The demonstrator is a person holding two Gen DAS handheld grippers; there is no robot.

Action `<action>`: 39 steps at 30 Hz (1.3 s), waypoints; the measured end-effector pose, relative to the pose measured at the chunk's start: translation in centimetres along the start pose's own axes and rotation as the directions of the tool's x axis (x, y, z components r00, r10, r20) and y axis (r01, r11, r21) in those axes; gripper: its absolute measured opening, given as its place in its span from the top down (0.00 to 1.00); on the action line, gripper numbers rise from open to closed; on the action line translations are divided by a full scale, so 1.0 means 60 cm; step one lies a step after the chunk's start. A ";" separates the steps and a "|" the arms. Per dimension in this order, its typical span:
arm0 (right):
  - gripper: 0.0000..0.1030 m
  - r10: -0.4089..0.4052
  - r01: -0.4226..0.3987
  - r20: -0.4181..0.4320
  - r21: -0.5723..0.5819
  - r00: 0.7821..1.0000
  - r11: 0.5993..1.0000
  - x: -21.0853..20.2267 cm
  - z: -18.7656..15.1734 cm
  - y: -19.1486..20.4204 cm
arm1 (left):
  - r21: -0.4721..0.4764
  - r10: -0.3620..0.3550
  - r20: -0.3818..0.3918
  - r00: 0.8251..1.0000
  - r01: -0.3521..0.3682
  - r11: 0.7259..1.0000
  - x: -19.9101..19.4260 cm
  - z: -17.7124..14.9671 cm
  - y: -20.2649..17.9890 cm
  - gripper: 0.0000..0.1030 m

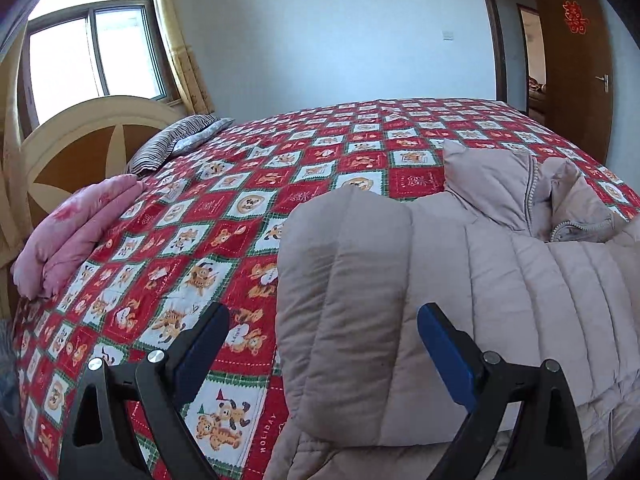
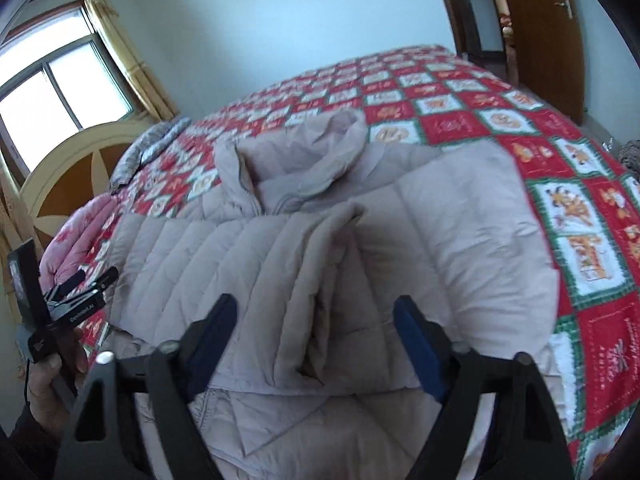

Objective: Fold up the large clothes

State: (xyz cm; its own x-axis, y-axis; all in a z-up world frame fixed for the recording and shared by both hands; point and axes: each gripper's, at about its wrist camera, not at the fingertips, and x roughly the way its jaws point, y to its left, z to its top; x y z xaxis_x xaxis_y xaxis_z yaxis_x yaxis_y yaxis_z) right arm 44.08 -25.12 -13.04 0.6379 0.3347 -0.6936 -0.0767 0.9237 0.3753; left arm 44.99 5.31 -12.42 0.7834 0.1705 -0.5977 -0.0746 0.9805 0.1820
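Now, with both your left gripper (image 1: 323, 332) and right gripper (image 2: 316, 326) spread wide and empty above the padded jacket (image 2: 400, 232) on the bed (image 1: 240, 200), pinch its hem evenly.

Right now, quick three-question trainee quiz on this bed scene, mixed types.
1. True or false: the left gripper is shut on the beige puffer coat.
2. Multiple choice: what lies on the patchwork quilt beside the headboard? A) a folded pink blanket B) a blue towel C) a cardboard box
3. Fill in: the coat's sleeves are folded across its ____, and the right gripper is ____.

Key: 1 false, its jaws are wide apart. 2 A, the folded pink blanket. 3 front; open.
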 end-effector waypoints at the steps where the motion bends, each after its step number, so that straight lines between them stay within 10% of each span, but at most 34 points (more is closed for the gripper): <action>1: 0.83 0.020 -0.020 -0.047 0.018 0.999 1.000 0.022 0.000 -0.002 | 0.004 -0.001 0.004 1.000 0.001 1.000 -0.003 -0.002 0.003 0.07; 15: 0.90 -0.176 0.176 0.009 -0.015 0.984 0.984 -0.034 -0.046 -0.061 | -0.022 0.071 -0.042 0.997 -0.072 0.997 0.013 0.007 0.031 0.07; 17: 0.71 -0.229 0.230 0.024 -0.055 0.973 0.972 -0.040 -0.047 -0.053 | -0.046 0.077 -0.046 0.996 -0.079 0.996 0.010 0.004 0.038 0.07; 19: 0.31 -0.266 0.269 0.066 -0.051 0.962 0.962 -0.063 -0.043 -0.048 | -0.057 0.100 -0.038 0.994 -0.102 0.993 0.003 0.006 0.044 0.07; 23: 0.32 -0.323 0.337 0.222 -0.024 0.920 0.941 -0.123 -0.022 -0.024 | -0.101 0.101 0.007 0.995 -0.099 0.990 -0.013 0.027 0.046 0.07; 25: 0.44 -0.261 0.283 0.244 -0.059 0.934 0.957 -0.128 -0.008 0.001 | -0.102 0.056 0.020 0.998 -0.054 0.993 -0.014 0.042 0.028 0.07; 29: 0.64 -0.140 0.154 0.128 -0.111 0.982 0.982 -0.059 0.016 0.026 | -0.060 -0.076 -0.001 0.997 0.076 0.995 0.017 0.062 -0.030 0.07; 39: 0.67 -0.180 0.178 -0.001 -0.137 0.984 0.974 0.049 -0.026 -0.003 | -0.090 -0.118 -0.172 0.978 0.103 0.991 0.133 0.004 -0.057 0.05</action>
State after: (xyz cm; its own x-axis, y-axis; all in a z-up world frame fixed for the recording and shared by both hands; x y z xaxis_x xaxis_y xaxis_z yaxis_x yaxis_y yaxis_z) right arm 44.75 -23.99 -16.09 0.6404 0.1631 -0.7505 -0.0660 0.9853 0.1578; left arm 51.66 3.27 -17.62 0.6690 0.0684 -0.7401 -0.0482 0.9977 0.0486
